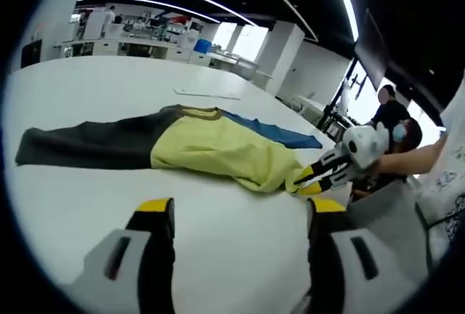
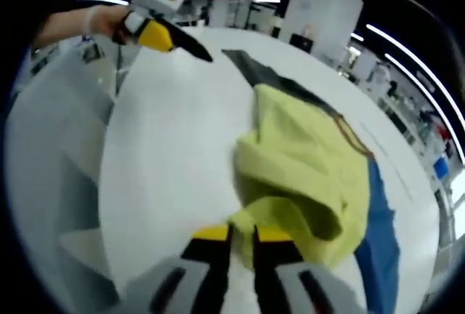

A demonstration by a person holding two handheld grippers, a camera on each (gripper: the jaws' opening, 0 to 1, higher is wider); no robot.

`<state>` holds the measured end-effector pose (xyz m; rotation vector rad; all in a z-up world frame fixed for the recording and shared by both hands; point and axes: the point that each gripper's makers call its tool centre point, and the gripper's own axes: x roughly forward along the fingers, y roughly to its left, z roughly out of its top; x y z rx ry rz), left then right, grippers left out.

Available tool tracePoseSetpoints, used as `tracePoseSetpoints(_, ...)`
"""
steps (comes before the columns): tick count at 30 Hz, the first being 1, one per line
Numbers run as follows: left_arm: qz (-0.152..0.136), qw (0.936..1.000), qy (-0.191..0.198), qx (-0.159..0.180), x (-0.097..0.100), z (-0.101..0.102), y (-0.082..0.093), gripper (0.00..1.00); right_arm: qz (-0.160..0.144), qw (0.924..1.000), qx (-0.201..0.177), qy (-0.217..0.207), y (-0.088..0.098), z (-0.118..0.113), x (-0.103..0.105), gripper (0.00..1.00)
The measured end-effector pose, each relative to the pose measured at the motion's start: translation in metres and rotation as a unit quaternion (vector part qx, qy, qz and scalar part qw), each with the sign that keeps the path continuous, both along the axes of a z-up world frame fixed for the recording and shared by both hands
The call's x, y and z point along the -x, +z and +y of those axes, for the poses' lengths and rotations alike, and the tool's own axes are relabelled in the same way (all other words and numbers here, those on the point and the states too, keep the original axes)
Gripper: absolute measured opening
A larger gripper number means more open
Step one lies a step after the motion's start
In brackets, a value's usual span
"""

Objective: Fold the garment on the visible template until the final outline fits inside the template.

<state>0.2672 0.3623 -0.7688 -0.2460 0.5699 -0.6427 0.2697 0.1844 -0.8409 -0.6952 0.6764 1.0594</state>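
Garment [image 1: 211, 147] found lying stretched across white bench [image 1: 109, 89], yellow body in the middle, dark sleeve trailing out to one side, blue panel beyond the collar. No template outline made out in either view.

Right gripper [image 2: 241, 238] seen in the right gripper view with fingers [image 2: 212, 235] nearly closed, pinching a bunched yellow edge of the garment; in the left gripper view [image 1: 311, 181] seen at the garment's near corner, held low over the bench by a person's hand. Left gripper [image 1: 240, 216] seen with fingers [image 1: 156, 208] spread wide, nothing between them, hovering above bare bench short of the garment; also seen in the right gripper view [image 2: 182, 41], raised and well apart from the cloth.

Judged step: lifting the pinched hem to carry it over the body. Advised: keep grip on a single edge, not the bunch; lift low and draw evenly; bring left gripper in to pin or take the opposite corner so the fold line stays straight.
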Motion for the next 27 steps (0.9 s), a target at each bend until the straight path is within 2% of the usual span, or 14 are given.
tracePoseSetpoints(4, 0.004, 0.9999, -0.012, -0.01, 0.001, -0.012, -0.005, 0.68, -0.005, 0.9999, -0.009, -0.002, 0.006, -0.001, 0.001, 0.0)
tracePoseSetpoints(8, 0.011, 0.9995, -0.027, -0.016, 0.001, -0.028, -0.009, 0.61, -0.013, 0.9996, -0.025, -0.008, 0.022, -0.007, 0.002, 0.0)
tracePoseSetpoints(11, 0.017, 0.999, -0.036, -0.019, 0.0, -0.041, -0.013, 0.52, -0.009, 0.9978, -0.06, -0.027, 0.038, -0.011, 0.003, 0.0)
tracePoseSetpoints(14, 0.025, 0.9984, -0.044, -0.024, -0.002, -0.054, -0.021, 0.48, -0.023, 0.9947, -0.095, -0.031, 0.058, -0.016, 0.004, 0.0)
tracePoseSetpoints(18, 0.034, 0.9979, -0.043, -0.034, -0.007, -0.063, -0.03, 0.41, -0.032, 0.9914, -0.118, -0.046, 0.068, -0.028, 0.004, 0.0)
tracePoseSetpoints(20, 0.033, 0.9961, -0.049, -0.066, -0.012, -0.064, -0.04, 0.37, -0.034, 0.9897, -0.129, -0.053, 0.073, -0.033, 0.004, 0.0)
tracePoseSetpoints(22, 0.016, 0.9913, -0.065, -0.113, -0.014, -0.069, -0.046, 0.34, -0.038, 0.9886, -0.133, -0.06, 0.077, -0.037, 0.006, 0.0)
tracePoseSetpoints(23, 0.001, 0.9862, -0.078, -0.146, -0.016, -0.07, -0.05, 0.33, -0.039, 0.9881, -0.135, -0.062, 0.079, -0.039, 0.006, 0.0)
tracePoseSetpoints(25, -0.029, 0.9768, -0.1, -0.187, -0.017, -0.081, -0.049, 0.3, -0.04, 0.9876, -0.136, -0.067, 0.08, -0.042, 0.006, 0.0)
tracePoseSetpoints(27, -0.056, 0.9656, -0.118, -0.225, -0.023, -0.082, -0.05, 0.27, -0.039, 0.9875, -0.135, -0.071, 0.079, -0.043, 0.006, 0.0)
